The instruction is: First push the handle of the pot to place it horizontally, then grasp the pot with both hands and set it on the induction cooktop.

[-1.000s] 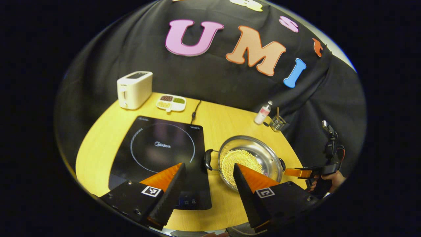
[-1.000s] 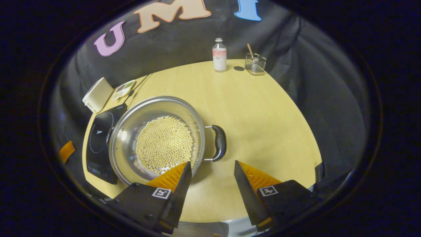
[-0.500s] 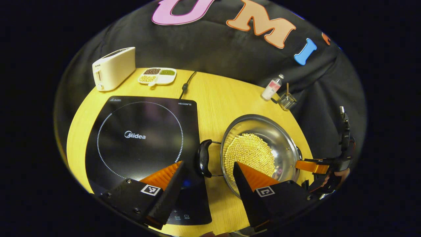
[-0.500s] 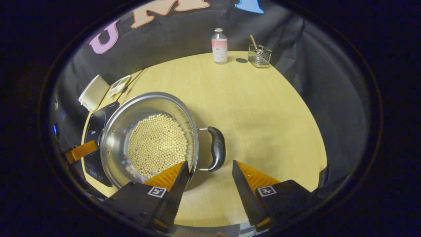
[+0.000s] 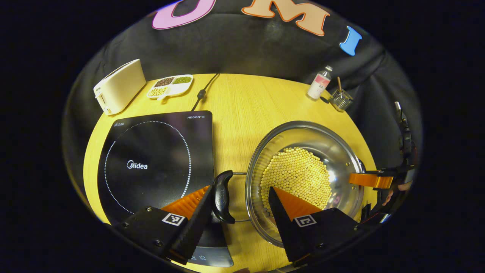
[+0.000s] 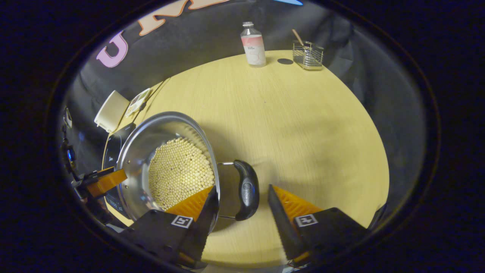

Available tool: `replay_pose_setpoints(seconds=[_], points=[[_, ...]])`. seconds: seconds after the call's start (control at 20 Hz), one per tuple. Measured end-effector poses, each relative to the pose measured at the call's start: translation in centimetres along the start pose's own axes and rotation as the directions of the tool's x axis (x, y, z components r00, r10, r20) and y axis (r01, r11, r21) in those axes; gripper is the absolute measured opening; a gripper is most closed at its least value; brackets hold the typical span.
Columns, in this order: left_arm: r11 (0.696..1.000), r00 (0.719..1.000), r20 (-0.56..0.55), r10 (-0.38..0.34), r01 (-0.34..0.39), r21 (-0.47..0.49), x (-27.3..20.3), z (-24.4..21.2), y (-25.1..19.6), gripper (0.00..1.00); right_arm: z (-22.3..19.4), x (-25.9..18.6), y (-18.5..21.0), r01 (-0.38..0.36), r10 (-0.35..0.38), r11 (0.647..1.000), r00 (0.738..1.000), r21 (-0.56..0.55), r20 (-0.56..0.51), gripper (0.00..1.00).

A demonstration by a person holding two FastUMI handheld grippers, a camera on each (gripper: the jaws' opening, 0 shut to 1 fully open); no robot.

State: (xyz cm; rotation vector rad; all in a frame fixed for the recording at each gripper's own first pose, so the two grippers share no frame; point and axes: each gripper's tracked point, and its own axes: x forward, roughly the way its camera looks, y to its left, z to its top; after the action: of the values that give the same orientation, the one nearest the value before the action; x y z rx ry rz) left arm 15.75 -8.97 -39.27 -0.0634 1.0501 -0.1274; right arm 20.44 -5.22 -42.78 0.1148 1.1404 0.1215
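On the round yellow wooden table point(image 6: 303, 125), just beside the right edge of the flat black induction cooktop point(image 5: 151, 159), sits the shiny steel two-handled pot point(image 5: 343, 159) holding a layer of small pale yellow beads point(image 5: 297, 178); it has not yet been set on the cooktop. Its black left handle point(image 5: 221, 197) lies between the spread fingers of the left gripper point(image 5: 239, 197), close to one finger, neither finger pressing on it. Its black right handle point(image 6: 247, 189) likewise lies in the gap of the right gripper point(image 6: 242, 197), which is released and grasps nothing. In the left gripper view the right gripper shows at the pot's far side, a person's hand point(image 5: 394, 191) behind it. Along the table's far edge stand a cream toaster point(image 5: 118, 85), a white divided dish of grains point(image 5: 170, 84), a clear bottle with a pink label point(image 6: 253, 44) and a small wire basket point(image 6: 307, 56) holding a stick.
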Motion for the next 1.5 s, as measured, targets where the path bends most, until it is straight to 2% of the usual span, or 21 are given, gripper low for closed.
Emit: replay_pose_setpoints(seconds=[0.15, 0.2, 0.25, 0.3, 0.35, 0.4, 0.45, 0.55, 0.6, 0.65, 0.8, 0.85, 0.9, 0.95, 1.1, 1.15, 1.2, 1.35, 1.4, 1.45, 1.5], points=[[0.997, 0.998, -0.058, 0.036, -0.031, 0.075, 1.1, -0.4, -0.9, 0.84, 0.2, 0.7, -0.6, 0.025, -0.025, 1.000, 1.000, -0.009, -0.015, 0.75], [0.998, 0.997, -0.075, 0.027, -0.022, 0.065, 1.5, -0.7, -1.4, 0.82, 0.3, 0.8, -0.6, 0.035, -0.036, 0.999, 0.999, -0.012, -0.018, 0.75], [0.999, 0.996, -0.088, 0.016, -0.013, 0.042, 2.0, -1.0, -1.8, 0.87, 0.2, 0.9, -0.2, 0.026, -0.026, 1.000, 0.999, -0.008, -0.021, 0.75], [1.000, 0.994, -0.110, 0.004, -0.003, 0.006, 2.4, -1.5, -2.2, 0.82, 0.3, 1.0, 0.3, 0.026, -0.026, 1.000, 0.999, 0.006, -0.021, 0.75], [1.000, 0.991, -0.130, 0.014, -0.016, -0.016, 2.7, -2.0, -2.1, 0.78, 0.1, 1.2, 0.6, 0.027, -0.026, 1.000, 0.999, 0.009, -0.019, 0.59], [0.999, 0.990, -0.140, 0.016, -0.020, -0.030, 2.5, -2.0, -2.3, 0.77, -0.1, 1.4, 1.0, 0.023, -0.022, 1.000, 0.999, 0.008, -0.024, 0.58], [0.999, 0.990, -0.137, 0.020, -0.025, -0.032, 2.9, -1.7, -2.3, 0.67, -0.1, 1.6, 0.5, 0.024, -0.024, 1.000, 0.999, 0.004, -0.024, 0.63], [1.000, 0.989, -0.147, 0.019, -0.021, -0.009, 3.1, -1.6, -2.2, 0.67, 0.1, 1.2, 0.4, 0.028, -0.027, 0.999, 0.999, 0.016, -0.024, 0.53], [1.000, 0.989, -0.147, 0.013, -0.015, -0.013, 3.3, -1.5, -2.3, 0.66, 0.2, 0.9, 0.4, 0.027, -0.026, 0.999, 0.999, 0.021, -0.021, 0.59], [1.000, 0.989, -0.146, 0.009, -0.013, -0.028, 2.9, -1.4, -2.3, 0.64, 0.1, 1.1, 0.6, 0.024, -0.024, 0.999, 0.999, 0.023, -0.023, 0.48], [0.999, 0.987, -0.158, 0.009, -0.015, -0.035, 3.1, -1.6, -2.5, 0.60, 0.7, 0.5, 0.5, 0.015, -0.014, 0.999, 1.000, 0.046, -0.022, 0.49], [0.999, 0.986, -0.165, 0.010, -0.016, -0.034, 2.9, -1.7, -2.5, 0.61, 0.3, 0.9, 0.7, 0.014, -0.013, 0.999, 1.000, 0.050, -0.028, 0.37], [0.999, 0.986, -0.168, 0.008, -0.013, -0.032, 2.8, -1.6, -2.5, 0.59, 0.1, 0.9, 0.8, 0.013, -0.011, 0.999, 0.999, 0.053, -0.039, 0.36], [0.999, 0.987, -0.162, 0.007, -0.012, -0.031, 2.8, -1.4, -2.5, 0.60, 0.2, 0.8, 1.0, 0.010, -0.007, 0.998, 0.999, 0.063, -0.043, 0.44], [1.000, 0.991, -0.135, 0.008, -0.012, -0.029, 1.9, -0.8, -2.1, 0.58, 0.5, 0.7, 1.0, -0.003, 0.006, 0.997, 1.000, 0.081, -0.030, 0.43], [0.999, 0.992, -0.129, 0.012, -0.016, -0.028, 1.3, -0.6, -1.9, 0.60, 0.3, 0.7, 1.0, -0.008, 0.010, 0.997, 1.000, 0.083, -0.029, 0.36], [0.999, 0.992, -0.126, 0.018, -0.021, -0.027, 0.6, -0.4, -1.5, 0.60, 0.5, 0.7, 1.2, -0.016, 0.018, 0.997, 0.999, 0.082, -0.029, 0.44], [0.998, 0.993, -0.111, 0.042, -0.047, -0.040, -1.8, 0.1, -0.2, 0.60, 0.4, 1.2, 0.9, -0.052, 0.054, 0.996, 0.998, 0.072, -0.025, 0.44], [0.997, 0.993, -0.108, 0.054, -0.059, -0.044, -2.8, 0.2, 0.5, 0.58, 0.5, 1.6, 0.8, -0.067, 0.069, 0.996, 0.997, 0.064, -0.023, 0.36], [0.996, 0.992, -0.104, 0.067, -0.072, -0.048, -3.6, 0.4, 1.4, 0.60, 0.5, 2.2, 0.8, -0.082, 0.083, 0.995, 0.996, 0.059, -0.020, 0.44], [0.995, 0.992, -0.098, 0.081, -0.086, -0.047, -4.1, 0.6, 2.3, 0.60, 0.5, 2.7, 0.8, -0.095, 0.096, 0.994, 0.995, 0.058, -0.021, 0.44]])
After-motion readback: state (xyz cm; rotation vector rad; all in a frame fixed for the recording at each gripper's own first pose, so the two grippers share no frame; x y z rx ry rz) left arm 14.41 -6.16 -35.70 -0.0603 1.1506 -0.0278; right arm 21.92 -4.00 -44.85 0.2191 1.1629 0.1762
